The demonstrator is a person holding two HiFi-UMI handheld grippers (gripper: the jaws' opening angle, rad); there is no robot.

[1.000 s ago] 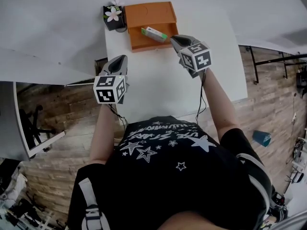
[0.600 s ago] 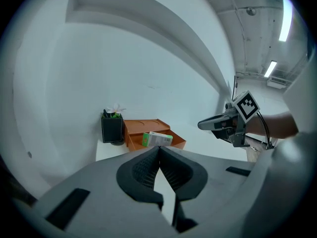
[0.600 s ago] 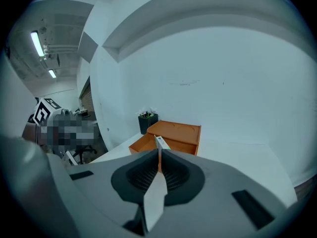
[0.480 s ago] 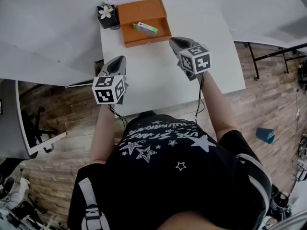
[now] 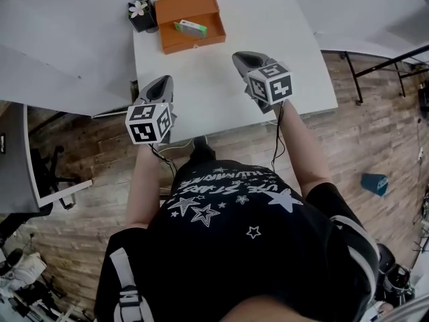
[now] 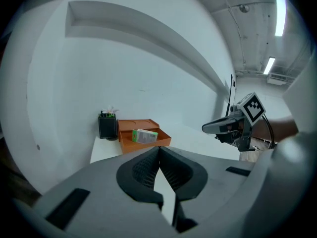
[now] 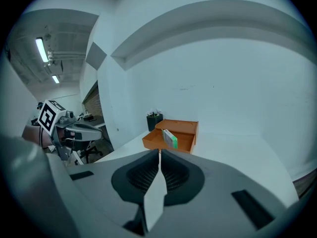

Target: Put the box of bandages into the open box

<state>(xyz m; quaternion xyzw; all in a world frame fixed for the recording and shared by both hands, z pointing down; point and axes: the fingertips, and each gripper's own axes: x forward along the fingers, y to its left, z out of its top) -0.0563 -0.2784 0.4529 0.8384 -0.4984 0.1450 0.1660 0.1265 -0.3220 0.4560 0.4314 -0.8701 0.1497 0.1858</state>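
1. White rectangular table (image 5: 214, 99): only the head view shows it whole.
2. Left gripper (image 6: 159, 151) and right gripper (image 7: 159, 153): their own views show both sets of jaws pressed together, holding nothing.
3. Orange open-topped box (image 5: 194, 42) at the table's far end.
4. White-and-green bandage box (image 5: 190, 27): inside the orange box, print unreadable.

The open box (image 5: 184, 7) looks matt, the table (image 5: 201, 79) smooth and white, the floor (image 5: 375, 133) grainy wood planks.

The head camera looked steeply down from above the counter (image 5: 201, 79). Both claw views faced forward, low, sharing the distant orange box (image 6: 147, 143).
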